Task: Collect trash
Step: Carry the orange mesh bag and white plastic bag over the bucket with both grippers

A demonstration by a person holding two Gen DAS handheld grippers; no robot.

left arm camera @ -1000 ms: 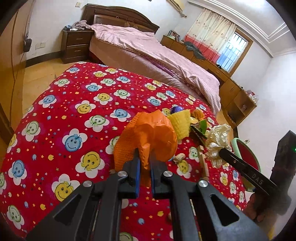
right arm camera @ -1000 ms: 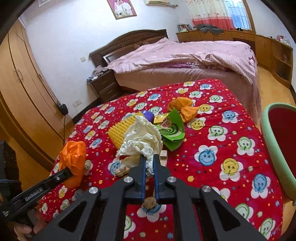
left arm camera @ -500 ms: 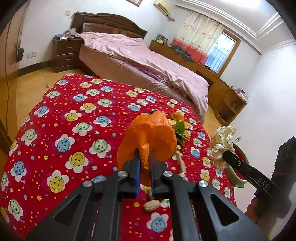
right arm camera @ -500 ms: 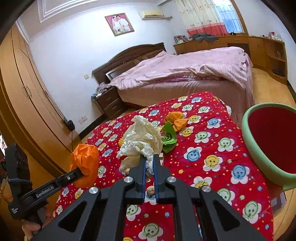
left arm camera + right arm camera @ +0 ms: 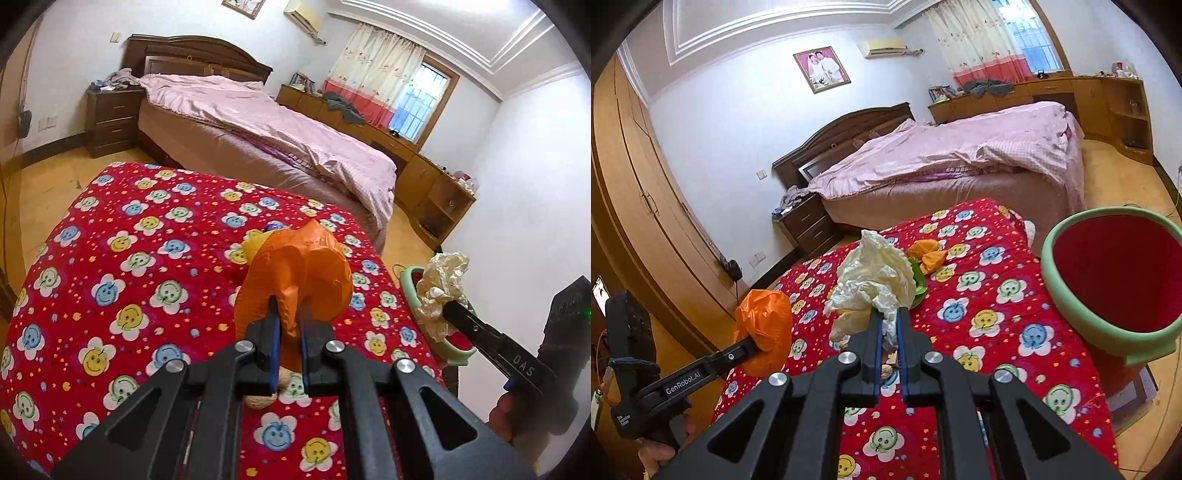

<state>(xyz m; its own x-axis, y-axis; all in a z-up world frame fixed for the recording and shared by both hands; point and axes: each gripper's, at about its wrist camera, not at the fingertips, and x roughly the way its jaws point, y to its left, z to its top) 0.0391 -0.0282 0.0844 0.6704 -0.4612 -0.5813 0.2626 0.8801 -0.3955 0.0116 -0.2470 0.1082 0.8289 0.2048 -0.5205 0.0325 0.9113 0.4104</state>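
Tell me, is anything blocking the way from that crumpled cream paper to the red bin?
Nothing visible does. The right tongs hold the crumpled cream paper above the red cloth, and the space across to the red bin looks open.

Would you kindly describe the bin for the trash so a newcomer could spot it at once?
Start at the red quilt printed with smiley flowers, in front of the pink bed. Just past the quilt's right edge stands the bin, round and open-topped. Its pale green rim around a deep red inside sets it apart from the loose wrappers lying on the quilt.
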